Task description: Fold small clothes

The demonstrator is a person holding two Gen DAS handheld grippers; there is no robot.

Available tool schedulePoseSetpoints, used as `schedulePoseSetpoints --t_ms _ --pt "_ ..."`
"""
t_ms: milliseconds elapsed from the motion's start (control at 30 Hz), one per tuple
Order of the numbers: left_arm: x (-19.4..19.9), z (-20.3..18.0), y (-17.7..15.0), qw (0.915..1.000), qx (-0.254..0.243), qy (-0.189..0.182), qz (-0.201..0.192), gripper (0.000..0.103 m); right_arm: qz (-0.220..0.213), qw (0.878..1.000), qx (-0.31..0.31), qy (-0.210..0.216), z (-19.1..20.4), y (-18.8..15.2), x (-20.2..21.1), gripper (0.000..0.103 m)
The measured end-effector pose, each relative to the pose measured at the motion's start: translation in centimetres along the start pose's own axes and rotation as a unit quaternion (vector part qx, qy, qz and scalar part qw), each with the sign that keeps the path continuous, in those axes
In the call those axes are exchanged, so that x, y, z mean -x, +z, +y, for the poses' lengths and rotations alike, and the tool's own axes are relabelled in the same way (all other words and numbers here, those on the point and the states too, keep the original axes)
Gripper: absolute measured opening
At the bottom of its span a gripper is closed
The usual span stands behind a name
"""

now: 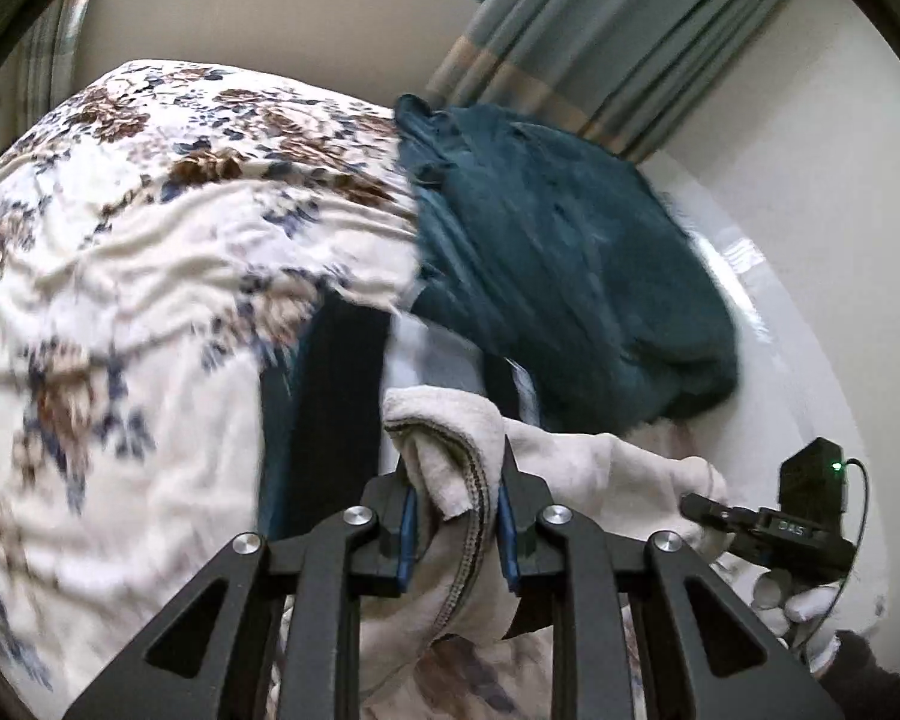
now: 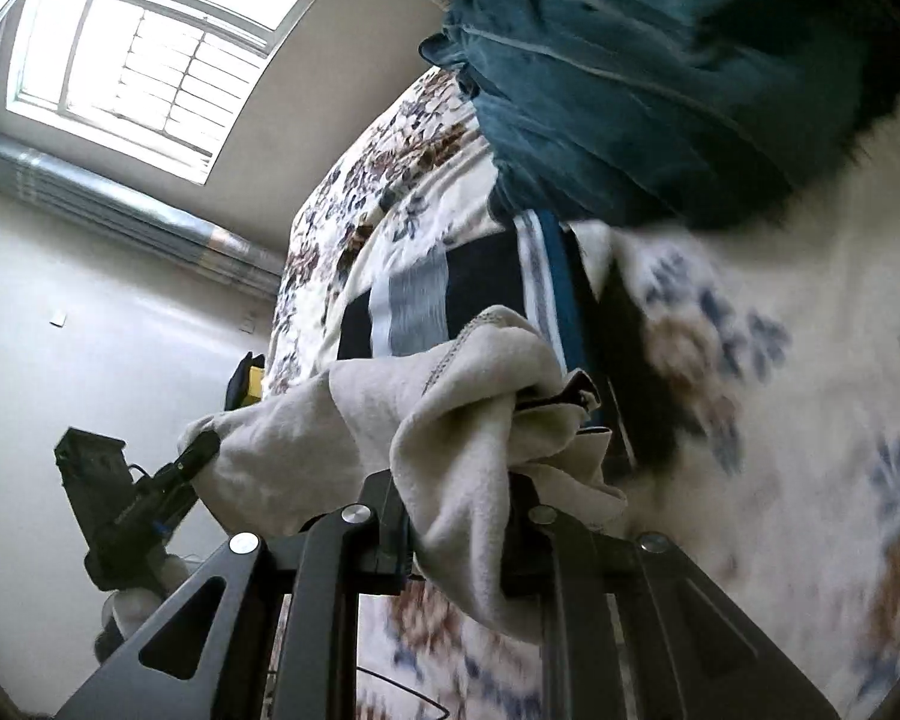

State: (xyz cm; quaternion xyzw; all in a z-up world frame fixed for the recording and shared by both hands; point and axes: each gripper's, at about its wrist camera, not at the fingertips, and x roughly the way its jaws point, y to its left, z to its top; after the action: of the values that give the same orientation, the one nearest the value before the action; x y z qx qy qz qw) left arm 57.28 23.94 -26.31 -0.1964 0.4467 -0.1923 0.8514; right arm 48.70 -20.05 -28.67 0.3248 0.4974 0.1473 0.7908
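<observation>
A cream fleece garment point(image 1: 450, 468) with a dark stitched hem hangs stretched between my two grippers above the floral bed. My left gripper point(image 1: 457, 531) is shut on one bunched end of it. My right gripper point(image 2: 459, 516) is shut on the other end point(image 2: 468, 420). The right gripper also shows in the left wrist view point(image 1: 699, 507) at the lower right, and the left gripper in the right wrist view point(image 2: 201, 450) at the lower left. A folded dark and striped garment point(image 2: 438, 300) lies on the bed just beyond the cream one.
A teal velvet garment pile point(image 1: 564, 252) lies on the floral bedspread point(image 1: 120, 276) past the striped one. Striped curtains point(image 1: 600, 42) hang behind the bed. A window point(image 2: 144, 54) and white wall fill the right wrist view's left side.
</observation>
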Motion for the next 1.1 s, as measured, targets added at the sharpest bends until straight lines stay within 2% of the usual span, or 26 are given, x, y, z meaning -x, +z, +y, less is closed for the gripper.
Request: schedulePoseSetpoints --t_ms 67,133,267,367,400,433,500,533,567,600,633,667,700,733,800,900,1000,1100 --pt "-3.7 2.1 2.8 0.9995 0.003 0.025 0.017 0.019 0.002 1.0 0.004 -0.014 0.2 3.1 -3.5 0.019" --pt "-6.8 3.6 4.3 0.9984 -0.002 0.045 0.034 0.019 0.005 0.999 0.009 -0.035 0.2 5.6 -6.4 0.019" --pt "-11.8 6.0 4.8 0.9942 -0.008 0.076 0.076 0.02 0.023 0.996 0.019 -0.079 -1.0 8.8 -11.4 0.019" --pt "-13.7 7.6 4.9 0.9926 0.007 0.078 0.093 0.025 0.032 0.995 0.015 -0.098 -2.2 9.9 -13.5 0.02" --pt "-13.8 7.8 5.1 0.9924 0.013 0.077 0.095 0.025 0.037 0.994 0.013 -0.106 -2.5 10.2 -14.0 0.024" --pt "-13.8 7.9 5.2 0.9925 0.02 0.074 0.095 0.027 0.039 0.993 0.014 -0.114 -2.8 10.4 -14.4 0.027" --pt "-13.3 7.6 5.5 0.9915 0.024 0.088 0.092 0.035 0.043 0.989 0.024 -0.143 -2.6 10.7 -14.8 0.048" --pt "-12.7 7.3 5.4 0.9912 0.022 0.1 0.084 0.044 0.036 0.984 0.034 -0.173 -2.1 10.7 -14.5 0.055" --pt "-12.0 7.0 5.5 0.9905 0.017 0.116 0.073 0.058 0.029 0.98 0.042 -0.194 -1.6 10.3 -14.2 0.07" --pt "-11.3 6.5 5.3 0.9891 0.009 0.132 0.065 0.069 0.021 0.976 0.048 -0.212 -1.2 10.0 -13.6 0.077" --pt "-10.5 6.1 5.0 0.9866 0.004 0.152 0.058 0.091 0.01 0.973 0.054 -0.222 -0.5 9.4 -13.0 0.079" --pt "-9.9 5.7 4.7 0.9837 0.002 0.172 0.054 0.098 0.005 0.972 0.06 -0.228 -0.1 9.1 -12.5 0.086" --pt "-9.1 5.3 4.1 0.9811 0.001 0.187 0.049 0.098 0.001 0.967 0.071 -0.245 0.5 8.5 -12.0 0.095" --pt "-8.4 4.8 3.6 0.9804 0.002 0.192 0.046 0.098 -0.006 0.96 0.088 -0.266 1.2 7.7 -11.4 0.097" --pt "-7.2 3.8 2.4 0.9781 0.0 0.205 0.039 0.098 -0.016 0.949 0.106 -0.298 2.5 6.0 -10.6 0.098" --pt "-6.1 1.5 0.4 0.9715 -0.019 0.232 0.042 0.098 -0.019 0.937 0.117 -0.327 3.8 3.8 -9.8 0.103" --pt "-5.2 -0.9 -1.3 0.964 -0.036 0.259 0.048 0.098 -0.032 0.926 0.127 -0.354 5.3 1.6 -8.3 0.103" --pt "-3.6 -2.8 -2.7 0.9649 -0.039 0.255 0.051 0.098 -0.043 0.922 0.129 -0.363 7.0 0.0 -6.4 0.103"
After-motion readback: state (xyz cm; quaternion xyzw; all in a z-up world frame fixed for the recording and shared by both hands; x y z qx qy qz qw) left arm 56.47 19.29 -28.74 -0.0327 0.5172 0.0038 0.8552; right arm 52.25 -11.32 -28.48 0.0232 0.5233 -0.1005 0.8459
